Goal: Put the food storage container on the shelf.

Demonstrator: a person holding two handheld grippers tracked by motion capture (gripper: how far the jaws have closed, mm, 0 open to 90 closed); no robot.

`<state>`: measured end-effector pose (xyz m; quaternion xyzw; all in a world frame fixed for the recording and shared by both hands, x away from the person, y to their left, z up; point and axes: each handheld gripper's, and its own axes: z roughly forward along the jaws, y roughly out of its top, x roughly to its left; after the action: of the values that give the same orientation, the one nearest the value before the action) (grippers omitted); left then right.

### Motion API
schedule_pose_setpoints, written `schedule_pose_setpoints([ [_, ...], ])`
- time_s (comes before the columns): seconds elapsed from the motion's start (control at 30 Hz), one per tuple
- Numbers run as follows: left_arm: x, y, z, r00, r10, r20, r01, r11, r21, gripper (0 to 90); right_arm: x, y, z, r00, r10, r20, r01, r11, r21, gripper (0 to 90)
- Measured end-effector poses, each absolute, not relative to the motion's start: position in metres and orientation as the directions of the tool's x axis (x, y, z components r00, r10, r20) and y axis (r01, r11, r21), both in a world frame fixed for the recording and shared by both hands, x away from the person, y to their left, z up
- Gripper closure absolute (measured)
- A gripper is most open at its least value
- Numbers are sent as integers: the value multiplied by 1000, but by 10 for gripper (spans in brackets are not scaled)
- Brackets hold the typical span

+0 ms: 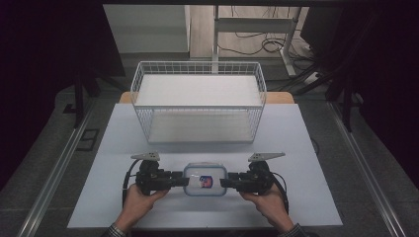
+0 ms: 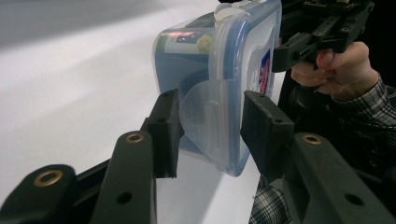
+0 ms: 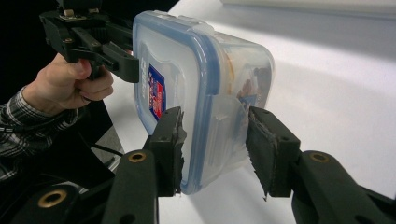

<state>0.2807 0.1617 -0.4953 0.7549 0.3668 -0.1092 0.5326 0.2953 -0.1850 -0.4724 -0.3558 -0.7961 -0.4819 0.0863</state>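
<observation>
I see my left tool (image 1: 179, 181) clamped on the left end of the clear blue-rimmed container (image 1: 205, 179), and my right tool (image 1: 229, 182) gripping its right end, at about six o'clock on the white tabletop (image 1: 296, 197). My hands come in beneath them. At twelve o'clock from the container, well apart, stands the white wire basket (image 1: 197, 101).

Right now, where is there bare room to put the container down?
Bare table lies left and right of both grippers, and between the container and the wire basket. The basket looks empty too. Crowded only around the container itself.
</observation>
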Motion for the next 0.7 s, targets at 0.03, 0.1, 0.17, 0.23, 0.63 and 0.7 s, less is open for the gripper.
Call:
schedule_pose_setpoints([
  [0.03,282,162,-493,709,441,-551,667,-164,727,584,297,-185,-470,-734,480,480,647,280,709,563],
  [0.1,284,162,-488,710,447,-545,662,-158,732,583,301,-185,-466,-739,476,477,641,277,716,563],
  [0.17,287,163,-482,711,452,-538,656,-154,738,583,306,-185,-461,-741,474,475,636,270,723,562],
  [0.23,291,163,-474,711,457,-534,652,-144,744,583,311,-184,-454,-742,473,475,632,258,731,562],
  [0.63,317,169,-435,726,465,-506,612,-103,784,583,341,-178,-410,-760,475,444,592,223,775,562],
  [0.7,321,171,-429,730,467,-499,604,-100,791,583,346,-177,-402,-764,476,436,583,222,781,561],
])
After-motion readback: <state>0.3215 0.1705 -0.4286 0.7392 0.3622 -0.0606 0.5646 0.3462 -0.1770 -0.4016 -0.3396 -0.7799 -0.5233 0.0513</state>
